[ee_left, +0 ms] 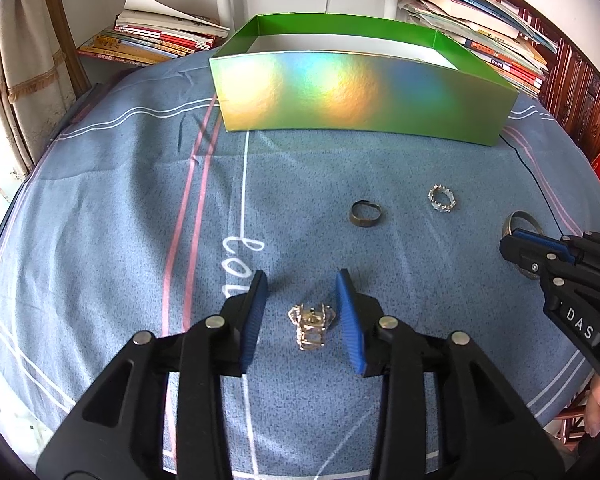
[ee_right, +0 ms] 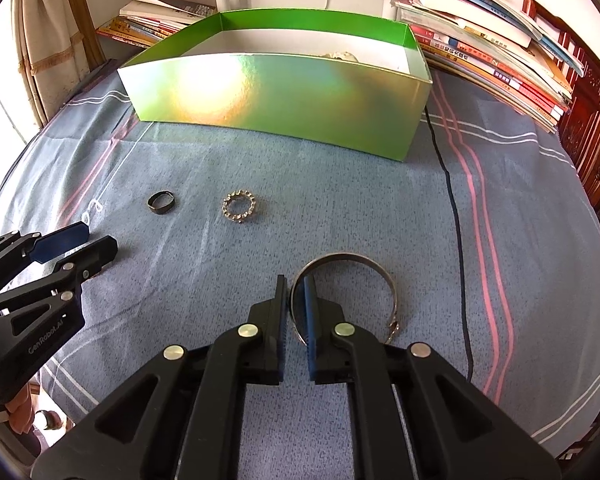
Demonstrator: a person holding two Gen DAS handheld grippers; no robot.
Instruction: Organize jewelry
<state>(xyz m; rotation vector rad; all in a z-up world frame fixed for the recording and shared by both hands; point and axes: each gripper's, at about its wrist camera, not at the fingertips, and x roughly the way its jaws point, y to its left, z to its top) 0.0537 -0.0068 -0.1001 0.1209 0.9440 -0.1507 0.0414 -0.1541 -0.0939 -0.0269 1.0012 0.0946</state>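
My left gripper is open, its blue pads either side of a silver ornate ring lying on the blue cloth. My right gripper is shut on the left rim of a silver bangle, which rests on the cloth; it also shows in the left wrist view. A dark band ring and a crystal-studded ring lie between the grippers and the green holographic box. A pale piece of jewelry lies inside the box.
Stacks of books stand behind the box on both sides. A black cable runs along the cloth to the right of the bangle. A curtain hangs at the far left. Dark wooden furniture is at the right.
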